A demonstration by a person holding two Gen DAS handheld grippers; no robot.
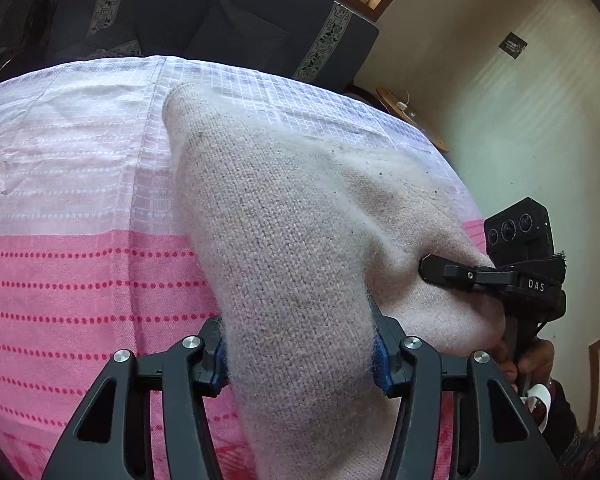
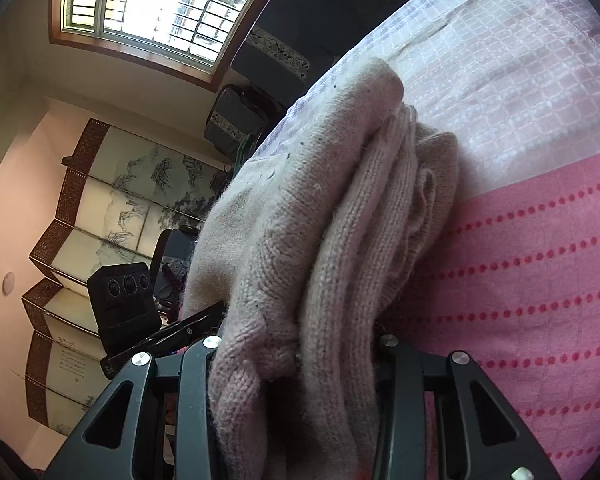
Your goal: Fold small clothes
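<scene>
A pale pinkish-beige knit garment (image 1: 284, 220) lies bunched on a pink and white cloth (image 1: 80, 280), with its near end lifted. My left gripper (image 1: 300, 352) is shut on a thick fold of it, blue pads pressing both sides. To the right, a finger (image 1: 452, 274) of my right gripper bites another part of the same garment. In the right wrist view the garment (image 2: 300, 200) hangs in several folded layers, and my right gripper (image 2: 300, 344) is shut on that bundle. The left gripper's finger (image 2: 188, 330) shows at the garment's left edge.
The pink dotted cloth (image 2: 540, 260) turns to a white checked part farther off. Dark cushions (image 1: 220, 20) stand behind the surface's far edge. A painted folding screen (image 2: 100, 200) and a window (image 2: 160, 8) are off to one side. A person's hand (image 1: 532, 360) holds the right gripper.
</scene>
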